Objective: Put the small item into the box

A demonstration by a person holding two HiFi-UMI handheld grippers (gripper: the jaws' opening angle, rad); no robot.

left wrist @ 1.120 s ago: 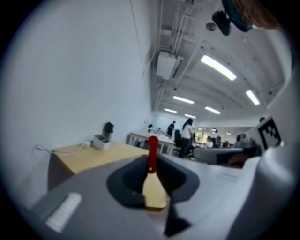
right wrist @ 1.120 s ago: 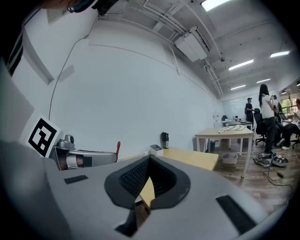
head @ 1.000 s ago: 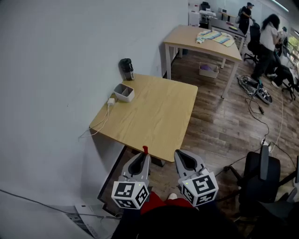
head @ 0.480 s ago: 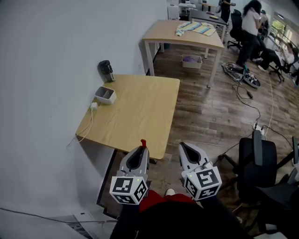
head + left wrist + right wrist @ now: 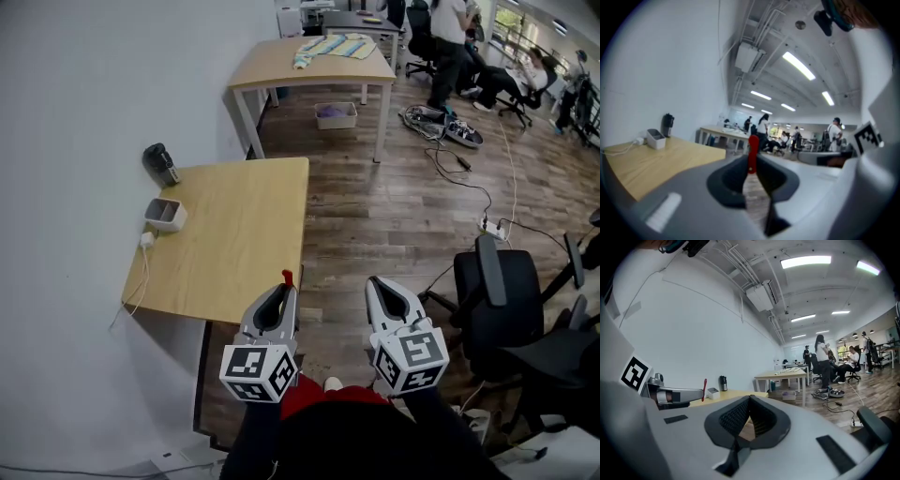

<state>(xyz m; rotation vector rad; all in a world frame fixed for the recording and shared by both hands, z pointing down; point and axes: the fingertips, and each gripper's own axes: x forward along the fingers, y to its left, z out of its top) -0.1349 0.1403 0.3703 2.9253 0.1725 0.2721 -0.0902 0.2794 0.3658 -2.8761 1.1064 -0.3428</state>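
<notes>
The left gripper [image 5: 751, 164] is clenching a small, slim red item [image 5: 753, 146] between its jaw tips, the item standing upright and protruding above them. The right gripper [image 5: 750, 398] is sitting with its jaws pressed together and nothing between them. In the head view both grippers are hovering side by side, just short of the near edge of the light wooden table [image 5: 234, 244]. The small white open-topped box [image 5: 165, 215] is resting at the table's far left edge by the wall, well apart from the red item. A dark cylindrical flask [image 5: 160, 164] is standing just beyond the box, and a white plug with cable [image 5: 147, 240] is lying just beside it.
</notes>
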